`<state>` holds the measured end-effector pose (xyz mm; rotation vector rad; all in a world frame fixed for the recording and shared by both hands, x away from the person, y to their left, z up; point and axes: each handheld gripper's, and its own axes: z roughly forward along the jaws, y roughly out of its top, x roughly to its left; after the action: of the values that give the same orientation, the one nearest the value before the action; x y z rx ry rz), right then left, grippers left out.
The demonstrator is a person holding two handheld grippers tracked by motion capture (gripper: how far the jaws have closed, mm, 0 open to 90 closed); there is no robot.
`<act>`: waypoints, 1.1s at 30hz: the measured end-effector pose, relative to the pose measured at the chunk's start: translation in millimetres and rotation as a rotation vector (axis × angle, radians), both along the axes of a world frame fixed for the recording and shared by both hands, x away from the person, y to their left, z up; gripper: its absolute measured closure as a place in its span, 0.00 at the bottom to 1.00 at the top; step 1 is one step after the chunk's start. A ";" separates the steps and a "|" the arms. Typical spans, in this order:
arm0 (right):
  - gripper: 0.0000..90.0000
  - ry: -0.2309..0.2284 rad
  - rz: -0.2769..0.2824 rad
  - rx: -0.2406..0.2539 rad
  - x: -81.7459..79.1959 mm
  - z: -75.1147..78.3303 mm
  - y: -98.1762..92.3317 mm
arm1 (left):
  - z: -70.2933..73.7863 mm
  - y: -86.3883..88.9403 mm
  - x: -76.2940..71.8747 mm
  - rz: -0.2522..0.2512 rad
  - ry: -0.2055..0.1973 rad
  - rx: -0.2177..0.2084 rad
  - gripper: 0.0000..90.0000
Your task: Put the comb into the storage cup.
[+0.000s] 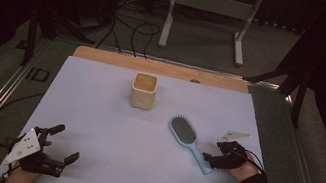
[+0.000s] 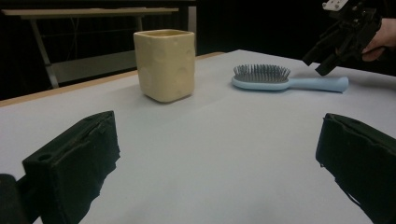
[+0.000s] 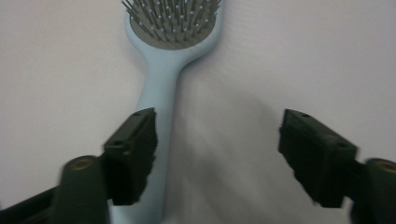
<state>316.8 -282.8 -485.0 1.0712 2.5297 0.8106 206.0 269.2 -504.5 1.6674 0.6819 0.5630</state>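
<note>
A light blue hairbrush (image 1: 185, 133) lies bristles up on the pale sheet, right of centre, with its handle pointing toward the near right. My right gripper (image 1: 210, 159) hovers at the end of that handle, open. In the right gripper view the hairbrush (image 3: 164, 74) runs under the left jaw while the right jaw stands over bare sheet, and neither pad presses on it. A cream square cup (image 1: 144, 90) stands upright toward the back centre. My left gripper (image 1: 66, 143) rests open at the near left corner with nothing between its jaws; its own view shows the cup (image 2: 164, 64), the hairbrush (image 2: 280, 79) and the right gripper (image 2: 322, 60) farther off.
The pale sheet (image 1: 105, 122) covers most of the table, and a wooden strip (image 1: 106, 56) shows along the far edge. Behind the table stand a white frame (image 1: 207, 3) and loose cables (image 1: 131, 30) on the floor. Metal rails run along both table sides.
</note>
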 end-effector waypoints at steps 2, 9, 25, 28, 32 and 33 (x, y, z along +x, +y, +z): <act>0.17 0.019 -0.003 0.005 -0.1 1.4 1.2 | -0.1 0.1 0.0 0.001 0.001 0.003 0.00; 0.08 0.027 0.011 0.047 -4.7 11.2 5.1 | 0.1 0.1 -0.2 0.001 0.001 0.002 0.00; 0.09 -0.030 -0.027 0.015 -8.7 39.0 34.8 | 0.7 -0.5 -1.0 -0.003 -0.001 -0.001 0.00; 0.09 -0.013 -0.031 -0.014 -8.1 37.5 43.3 | 0.9 -0.1 -1.0 -0.004 -0.002 -0.004 0.00; 0.09 0.007 -0.025 -0.033 -5.2 32.6 52.6 | 1.0 -0.1 -1.2 -0.005 -0.007 -0.005 0.00; 0.09 0.006 -0.033 -0.033 -4.3 31.7 54.2 | 1.0 0.0 -1.2 -0.005 -0.006 -0.006 0.00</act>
<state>312.5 -228.6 -453.3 1.1034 2.5142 0.7559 204.8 269.2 -503.5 1.6614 0.6741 0.5615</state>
